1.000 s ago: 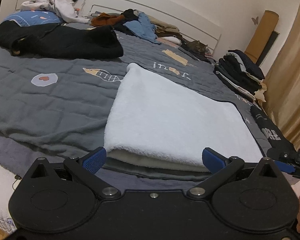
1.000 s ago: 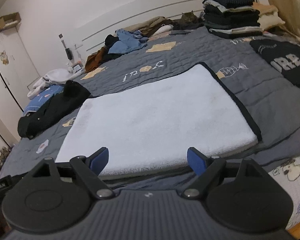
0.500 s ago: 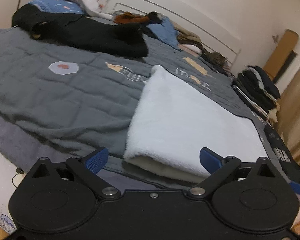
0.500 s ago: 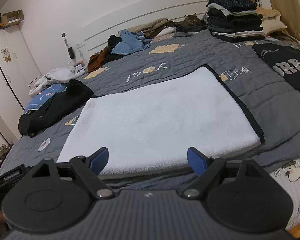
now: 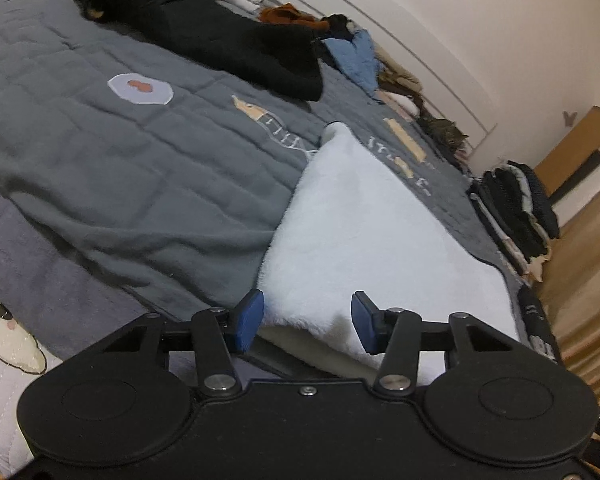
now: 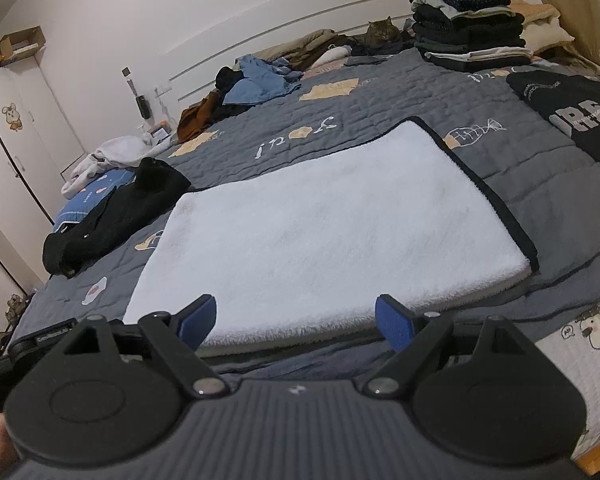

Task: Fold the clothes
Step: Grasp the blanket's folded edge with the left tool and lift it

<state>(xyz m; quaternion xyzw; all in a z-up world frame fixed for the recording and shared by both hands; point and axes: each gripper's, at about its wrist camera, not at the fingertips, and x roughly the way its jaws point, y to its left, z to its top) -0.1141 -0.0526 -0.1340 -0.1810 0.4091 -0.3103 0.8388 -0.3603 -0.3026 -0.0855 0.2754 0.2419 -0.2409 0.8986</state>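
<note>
L tongs [image 5: 307,323] moved in, closing round white fleece [image 5: 364,240] corner, folded flat

Bare grey quilt [image 6: 540,208] lies open right of the white folded blanket [image 6: 320,232]. A black garment [image 6: 112,216] blocks the far left, loose clothes [image 6: 260,76] and a cat [image 6: 382,34] the far edge, stacked clothes [image 6: 468,28] the far right.
</note>
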